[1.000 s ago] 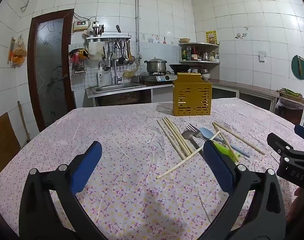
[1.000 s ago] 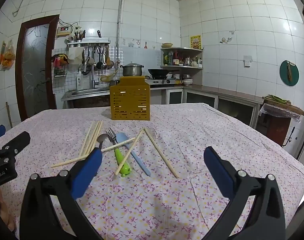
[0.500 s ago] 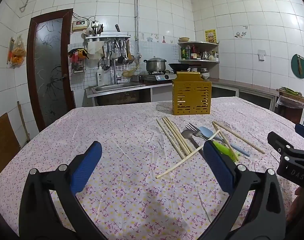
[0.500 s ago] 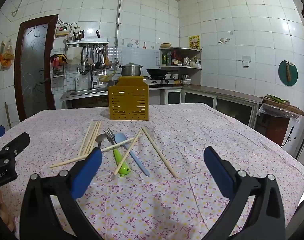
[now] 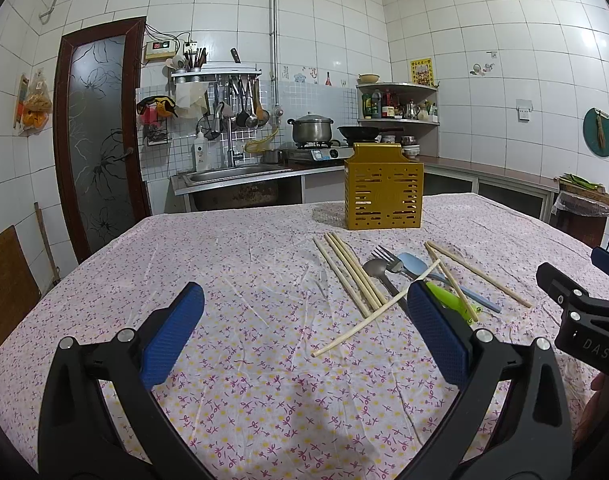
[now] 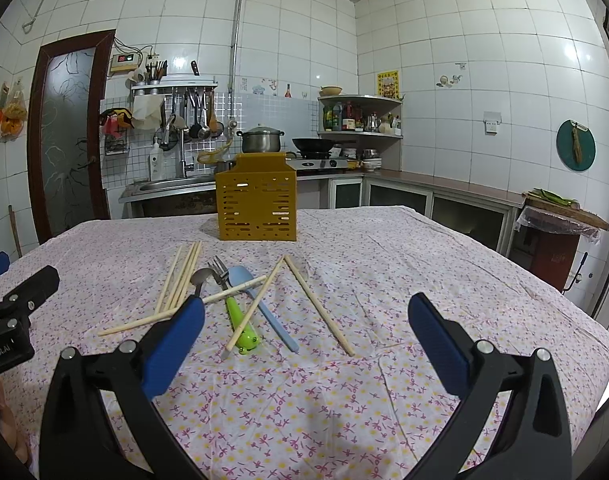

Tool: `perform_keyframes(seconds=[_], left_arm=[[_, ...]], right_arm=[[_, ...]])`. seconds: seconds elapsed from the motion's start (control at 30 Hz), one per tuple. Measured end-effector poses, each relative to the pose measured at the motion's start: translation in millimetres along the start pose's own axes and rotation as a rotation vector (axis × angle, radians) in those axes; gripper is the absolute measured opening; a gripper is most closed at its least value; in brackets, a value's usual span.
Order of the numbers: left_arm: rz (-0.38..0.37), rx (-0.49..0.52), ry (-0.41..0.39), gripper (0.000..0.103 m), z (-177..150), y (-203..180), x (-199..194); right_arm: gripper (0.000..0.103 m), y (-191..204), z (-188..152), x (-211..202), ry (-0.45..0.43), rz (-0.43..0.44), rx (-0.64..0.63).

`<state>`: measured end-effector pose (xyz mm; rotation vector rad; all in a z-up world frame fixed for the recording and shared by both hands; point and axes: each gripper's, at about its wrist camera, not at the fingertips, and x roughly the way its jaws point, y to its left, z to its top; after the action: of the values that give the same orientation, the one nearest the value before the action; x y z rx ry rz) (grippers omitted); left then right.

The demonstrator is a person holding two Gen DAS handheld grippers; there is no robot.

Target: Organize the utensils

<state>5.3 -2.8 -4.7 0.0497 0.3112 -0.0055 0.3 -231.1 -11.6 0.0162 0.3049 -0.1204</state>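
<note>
A yellow slotted utensil holder (image 5: 383, 192) (image 6: 257, 200) stands upright at the far side of the table. In front of it lie several wooden chopsticks (image 5: 350, 272) (image 6: 318, 304), a metal fork (image 6: 218, 270), a metal spoon (image 5: 374, 268), a light blue spoon (image 6: 264, 304) and a green-handled utensil (image 6: 240, 320), partly crossed over each other. My left gripper (image 5: 304, 332) is open and empty, above the cloth left of the pile. My right gripper (image 6: 304, 336) is open and empty, just short of the pile's near end.
The table has a floral cloth (image 5: 224, 264). A kitchen counter with sink (image 5: 232, 176), pot and wok runs behind it. A brown door (image 5: 96, 136) stands at the left. The right gripper's side shows in the left wrist view (image 5: 576, 312).
Both grippers have shifted only slightly; the view of the holder and utensils is almost the same. Both stay open and empty.
</note>
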Motion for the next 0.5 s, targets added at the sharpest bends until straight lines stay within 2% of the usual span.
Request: perform_keyframes(seconds=[0.5], left_arm=[[-0.001, 0.000, 0.002, 0.098, 0.1, -0.3, 0.7]], right_arm=[[0.099, -2.7, -0.2, 1.8, 0.003, -0.002, 0.007]])
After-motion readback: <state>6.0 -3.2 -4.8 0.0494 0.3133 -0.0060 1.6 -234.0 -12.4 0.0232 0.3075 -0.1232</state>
